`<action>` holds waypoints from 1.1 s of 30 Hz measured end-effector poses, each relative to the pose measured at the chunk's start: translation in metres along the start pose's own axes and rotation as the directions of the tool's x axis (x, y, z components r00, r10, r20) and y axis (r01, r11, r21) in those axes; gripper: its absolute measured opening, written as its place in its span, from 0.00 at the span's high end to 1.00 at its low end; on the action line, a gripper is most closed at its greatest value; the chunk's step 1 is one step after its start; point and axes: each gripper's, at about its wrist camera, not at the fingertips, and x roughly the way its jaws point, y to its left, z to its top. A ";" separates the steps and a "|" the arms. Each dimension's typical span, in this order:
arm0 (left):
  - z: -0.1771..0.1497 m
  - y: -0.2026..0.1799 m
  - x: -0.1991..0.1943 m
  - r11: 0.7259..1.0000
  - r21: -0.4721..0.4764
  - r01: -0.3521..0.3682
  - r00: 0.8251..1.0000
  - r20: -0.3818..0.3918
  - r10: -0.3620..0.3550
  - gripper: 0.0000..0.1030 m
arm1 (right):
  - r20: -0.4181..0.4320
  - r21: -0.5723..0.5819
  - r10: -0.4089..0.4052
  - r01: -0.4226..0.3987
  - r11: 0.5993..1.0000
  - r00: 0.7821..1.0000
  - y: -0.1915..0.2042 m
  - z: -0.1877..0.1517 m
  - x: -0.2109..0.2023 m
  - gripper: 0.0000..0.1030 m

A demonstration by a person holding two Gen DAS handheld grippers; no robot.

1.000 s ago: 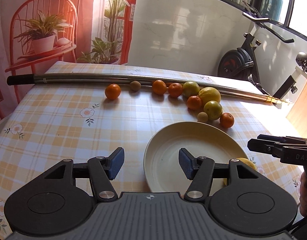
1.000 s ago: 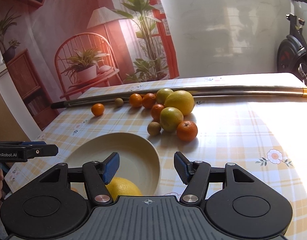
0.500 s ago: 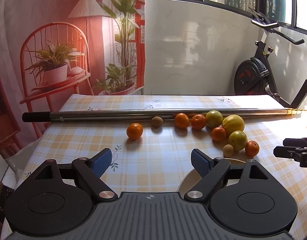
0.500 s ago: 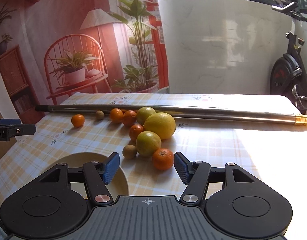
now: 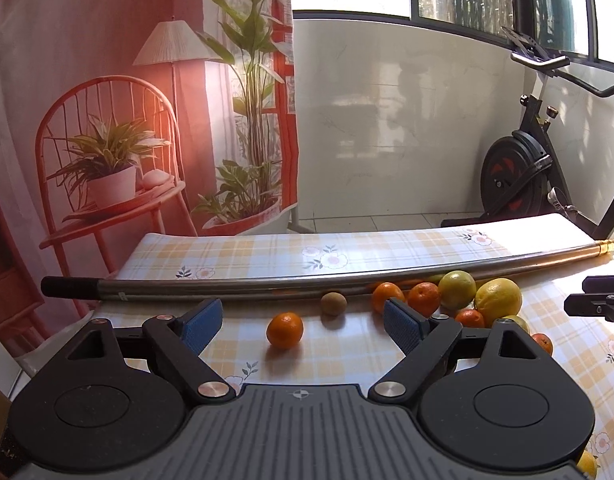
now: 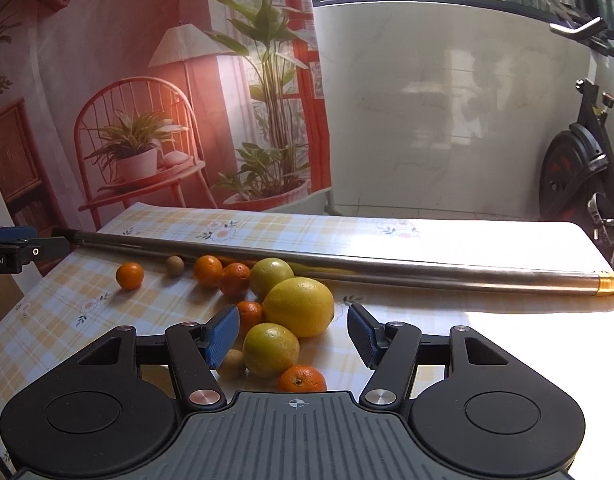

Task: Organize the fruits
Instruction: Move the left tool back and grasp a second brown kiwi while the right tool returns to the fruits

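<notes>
- Sorting had barely begun: nearly all the fruit lay loose on the checked tablecloth (image 6: 447, 320), along the near side of the metal pole (image 6: 347, 266).
- Near the right gripper (image 6: 293, 334) sat the big yellow citrus (image 6: 299, 306), a greenish citrus (image 6: 270, 350) and a small mandarin (image 6: 301, 379); its jaws stood wide open and empty.
- The left gripper (image 5: 303, 320) was spread wide too, gripping nothing, with a lone mandarin (image 5: 284, 330) and a small brown fruit (image 5: 333, 303) just beyond it on the cloth.
- A yellow sliver at the left view's lower right corner was possibly fruit already sorted.
- Compared with a second earlier, both cameras had tipped up: the cream plate had dropped out of view, and the fruit cluster sat closer between the right jaws.
</notes>
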 end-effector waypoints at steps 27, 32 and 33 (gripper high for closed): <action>0.014 -0.011 0.127 0.979 0.029 0.199 0.965 -0.180 -0.191 0.13 | -0.074 0.028 0.010 -0.008 1.000 0.997 -0.015 -0.005 0.047 0.45; 0.017 -0.016 0.144 0.973 0.038 0.226 0.951 -0.224 -0.212 0.33 | -0.080 0.045 0.020 -0.016 0.999 0.997 -0.018 -0.007 0.049 0.45; 0.016 -0.014 0.149 0.972 0.018 0.232 0.944 -0.244 -0.221 0.37 | -0.081 0.047 0.020 -0.016 0.999 0.997 -0.019 -0.007 0.049 0.45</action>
